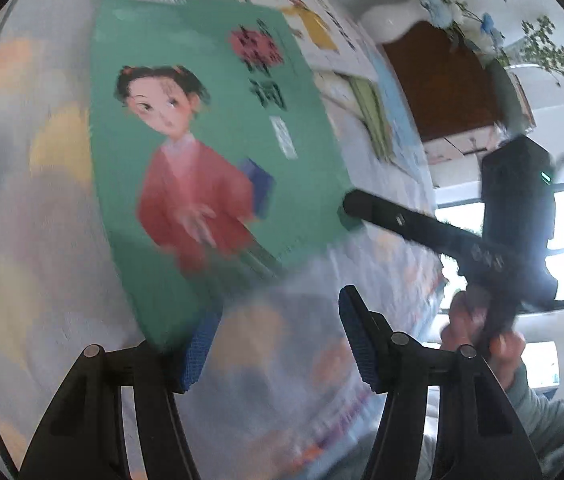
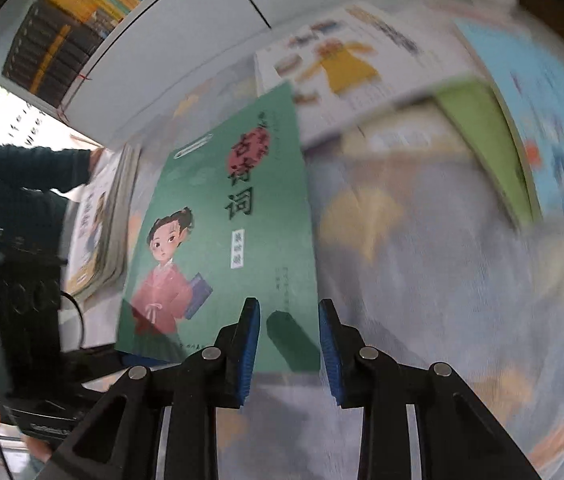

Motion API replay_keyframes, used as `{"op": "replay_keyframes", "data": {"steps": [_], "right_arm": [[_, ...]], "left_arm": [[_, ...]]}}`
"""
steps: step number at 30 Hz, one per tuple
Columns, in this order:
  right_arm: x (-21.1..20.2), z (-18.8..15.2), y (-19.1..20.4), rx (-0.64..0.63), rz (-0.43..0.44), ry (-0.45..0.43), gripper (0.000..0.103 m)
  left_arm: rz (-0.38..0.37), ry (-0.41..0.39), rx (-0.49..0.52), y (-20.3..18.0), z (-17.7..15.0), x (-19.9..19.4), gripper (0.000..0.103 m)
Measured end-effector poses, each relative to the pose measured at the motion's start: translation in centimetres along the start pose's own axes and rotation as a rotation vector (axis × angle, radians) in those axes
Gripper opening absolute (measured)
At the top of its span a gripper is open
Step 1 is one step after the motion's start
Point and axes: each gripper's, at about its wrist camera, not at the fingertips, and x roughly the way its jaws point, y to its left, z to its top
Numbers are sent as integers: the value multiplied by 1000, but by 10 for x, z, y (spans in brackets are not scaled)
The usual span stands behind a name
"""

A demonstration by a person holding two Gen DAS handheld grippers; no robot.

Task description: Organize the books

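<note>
Green picture book [image 2: 218, 232], cover up, showing a girl in a red robe; it lies flat on the pale cloth. Further books [image 2: 362, 68] lie beyond it at the far right

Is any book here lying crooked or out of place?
Yes. The white picture book lies tilted across the green book and the blue book, an untidy overlapping heap. The green-cover book lies apart, flat.

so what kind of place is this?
Probably a home study or child's room. A bookshelf packed with book spines stands behind, children's books such as the green picture book lie on a patterned cloth, and a flower vase stands nearby.
</note>
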Motion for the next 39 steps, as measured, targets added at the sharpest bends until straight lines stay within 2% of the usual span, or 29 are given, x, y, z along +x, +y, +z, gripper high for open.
{"op": "replay_keyframes", "data": {"steps": [3,4,5,6,9,11,13,14,16,17,18,19,20,22,23,25,27,28,31,34,35,39], "right_arm": [[-9,-7,-13,2,17,17,30],[-12,-6,-18,4,21,16,30],[-14,-3,-22,8,25,17,30],[-13,0,-24,12,27,19,30],[-10,16,-29,21,57,27,33],[-2,29,-27,9,68,34,38],[8,40,-21,-8,88,27,38],[12,43,-19,-9,88,24,38],[25,48,-16,-10,75,31,38],[32,48,-15,-14,78,45,38],[34,46,-12,-23,80,36,38],[34,44,-9,-39,88,23,38],[36,40,-6,-55,135,56,32],[37,30,-8,-74,166,94,29],[36,26,-11,-81,190,110,29],[27,20,-22,-68,257,142,29],[12,15,-34,-56,345,156,29],[1,11,-42,-56,380,159,29],[-11,-1,-64,-42,404,175,29],[-2,-12,-85,12,361,187,30],[5,-16,-93,42,350,194,30],[13,-20,-99,87,418,207,30]], "left_arm": [[-6,25,2,-14,-29,-4,57],[-37,41,2,-17,-38,-5,57],[-70,38,-6,-20,-47,-8,57],[-69,14,-20,-20,-51,-13,57],[19,-107,-110,-11,-41,-31,57],[133,-240,-236,12,-23,-48,57],[186,-326,-336,33,-11,-55,57],[222,-345,-378,44,-4,-55,57],[227,-323,-409,54,6,-43,57],[230,-347,-406,54,7,-44,57],[212,-351,-396,52,7,-45,57],[135,-330,-399,52,9,-41,57],[103,-325,-421,54,6,-40,62],[57,-366,-467,55,-2,-41,62],[7,-367,-489,57,-6,-42,62],[-142,-355,-535,57,-19,-38,62],[-227,-321,-534,50,-31,-33,62],[-238,-308,-524,45,-34,-29,62],[-266,-256,-498,30,-42,-15,62],[-199,-217,-495,19,-40,5,62],[-199,-208,-491,16,-38,11,62],[-215,-213,-504,19,-45,12,62]]}}
